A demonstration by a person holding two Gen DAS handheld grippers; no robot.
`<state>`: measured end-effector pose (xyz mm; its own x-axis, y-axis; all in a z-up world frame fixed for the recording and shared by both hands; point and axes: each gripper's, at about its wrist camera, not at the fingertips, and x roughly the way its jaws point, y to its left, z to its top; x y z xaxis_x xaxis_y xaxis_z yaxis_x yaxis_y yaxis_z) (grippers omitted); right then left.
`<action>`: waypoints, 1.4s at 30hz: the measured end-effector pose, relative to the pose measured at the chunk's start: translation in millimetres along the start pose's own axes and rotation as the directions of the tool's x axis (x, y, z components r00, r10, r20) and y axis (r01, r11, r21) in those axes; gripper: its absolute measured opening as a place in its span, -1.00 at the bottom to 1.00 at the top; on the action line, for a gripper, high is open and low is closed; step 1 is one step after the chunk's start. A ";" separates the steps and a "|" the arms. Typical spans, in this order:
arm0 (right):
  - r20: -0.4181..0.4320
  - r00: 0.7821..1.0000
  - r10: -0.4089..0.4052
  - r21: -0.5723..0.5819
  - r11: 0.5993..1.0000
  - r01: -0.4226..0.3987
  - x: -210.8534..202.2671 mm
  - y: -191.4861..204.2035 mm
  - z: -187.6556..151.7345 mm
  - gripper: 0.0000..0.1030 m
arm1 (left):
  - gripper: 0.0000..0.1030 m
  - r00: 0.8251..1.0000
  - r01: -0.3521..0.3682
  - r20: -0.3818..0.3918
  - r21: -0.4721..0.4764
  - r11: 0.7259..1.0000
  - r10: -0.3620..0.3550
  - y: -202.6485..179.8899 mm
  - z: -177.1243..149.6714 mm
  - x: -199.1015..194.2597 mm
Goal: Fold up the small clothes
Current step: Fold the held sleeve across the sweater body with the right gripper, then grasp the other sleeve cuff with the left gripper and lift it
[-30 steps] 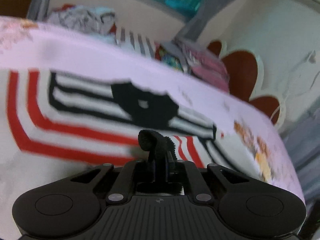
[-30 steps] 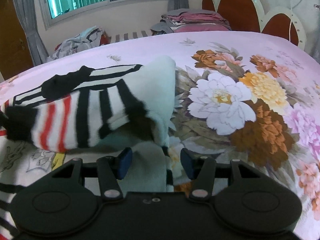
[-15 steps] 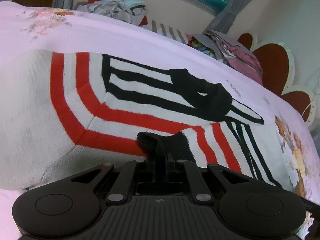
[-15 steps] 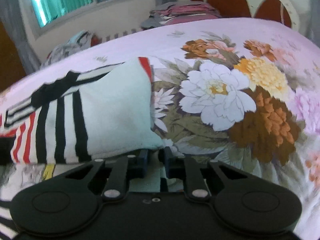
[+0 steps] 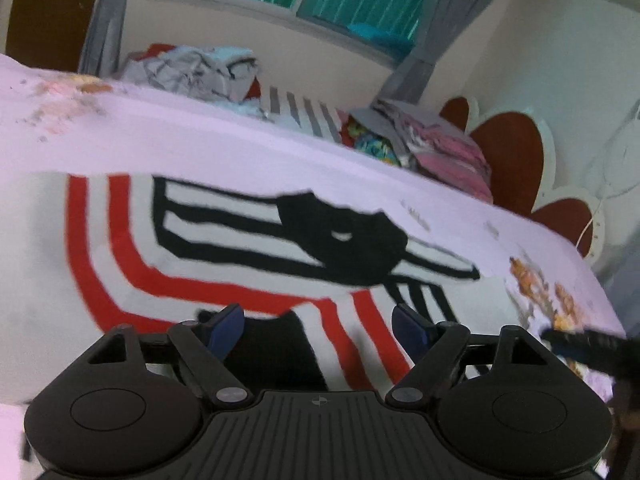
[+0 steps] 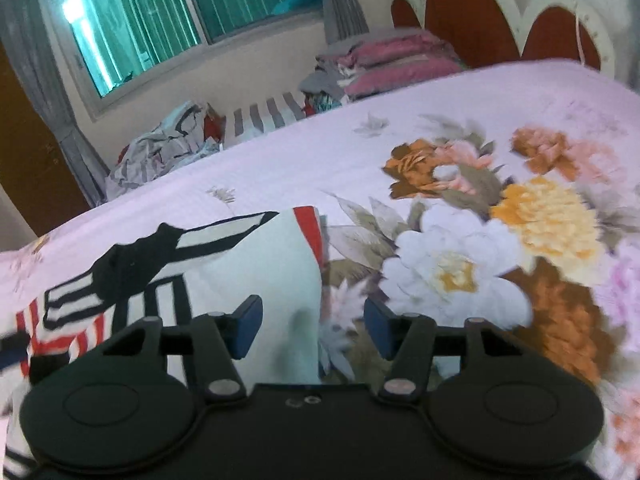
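Sweater (image 5: 224, 240) lay folded on the bed (image 6: 400, 152), at 12 o'clock of both tongs. Left tongs (image 5: 318, 330) and right tongs (image 6: 312, 332) had just released it, both spread; fold looked placed.

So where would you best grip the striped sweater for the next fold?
Probably the striped sweater at its near right edge, coming in low from the flowered bedspread side: that white edge lies flat between the open right gripper fingers. The left gripper is open too.

White sweater (image 5: 248, 264) with red and black stripes, black cuff; pink bedsheet (image 6: 460, 208) with orange, white, yellow flowers; blue pads (image 6: 248, 330); red-brown headboard (image 6: 472, 24).
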<state>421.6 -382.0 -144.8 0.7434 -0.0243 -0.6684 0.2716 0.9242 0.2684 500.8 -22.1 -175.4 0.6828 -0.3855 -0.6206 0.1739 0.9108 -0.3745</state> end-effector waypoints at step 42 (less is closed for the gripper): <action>-0.091 0.993 0.069 -0.361 0.928 -0.097 13.9 150.3 -56.3 -0.26 | 0.55 0.948 -0.311 -0.001 -0.224 0.924 0.319 137.7 -30.5 -122.6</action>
<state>438.3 -222.0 -152.8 0.7013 0.0742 -0.7090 -0.0410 0.9971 0.0638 419.4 146.0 -171.9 0.7020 -0.0752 -0.7082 -0.2109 0.9279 -0.3076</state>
